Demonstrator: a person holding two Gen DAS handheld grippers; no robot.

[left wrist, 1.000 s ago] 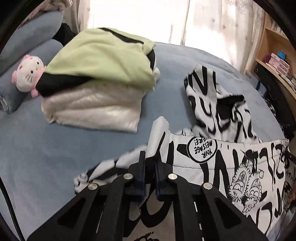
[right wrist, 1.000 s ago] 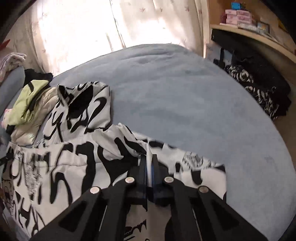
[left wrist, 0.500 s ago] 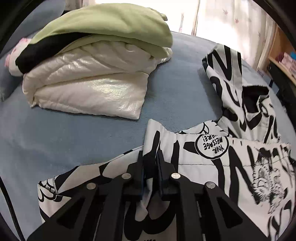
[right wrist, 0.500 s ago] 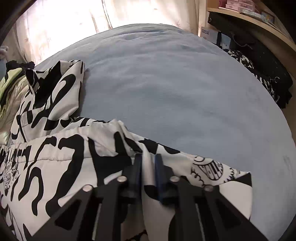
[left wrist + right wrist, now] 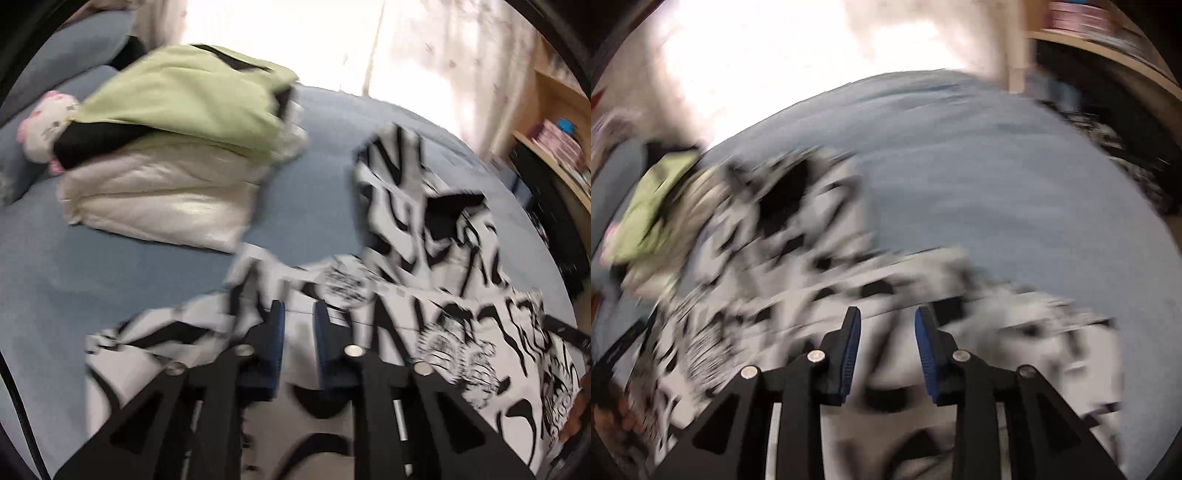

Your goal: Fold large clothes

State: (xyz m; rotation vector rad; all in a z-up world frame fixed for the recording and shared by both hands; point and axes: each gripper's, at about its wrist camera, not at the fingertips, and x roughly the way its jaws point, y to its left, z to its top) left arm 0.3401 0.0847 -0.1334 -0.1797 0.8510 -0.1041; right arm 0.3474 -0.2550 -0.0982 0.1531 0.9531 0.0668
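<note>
black-and-white printed garment (image 5: 424, 317) fills the lower right of the left wrist view, spread on the blue bed (image 5: 110, 266), with one long part of it running up toward the upper right of the frame. left gripper (image 5: 298, 308) sits at bottom centre over the near edge of the cloth; its fingers (image 5: 275, 332) stand a narrow gap apart and the print shows through that gap, with no fold pinched between the blue pads. in the upper left lies a folded stack, a green garment (image 5: 184, 92) on top of a shiny cream jacket (image 5: 155, 199), and a pink and white plush toy (image 5: 40, 125) pokes out at the stack's left end. bright curtains (image 5: 424, 48) hang along the top, and a wooden shelf (image 5: 554, 133) with small boxes sits at the right edge.

right wrist view is heavily smeared. right gripper (image 5: 887, 317) is at bottom centre, its fingers (image 5: 849, 347) opening, a moderate gap between them, and the printed cloth (image 5: 775, 280) lies under and beyond that gap without being clamped. the cloth stretches from lower centre up to the left middle of the frame, where the green stack (image 5: 646, 214) shows as a blur. bare blue bed takes the right half, and a shelf runs along the upper right corner.
</note>
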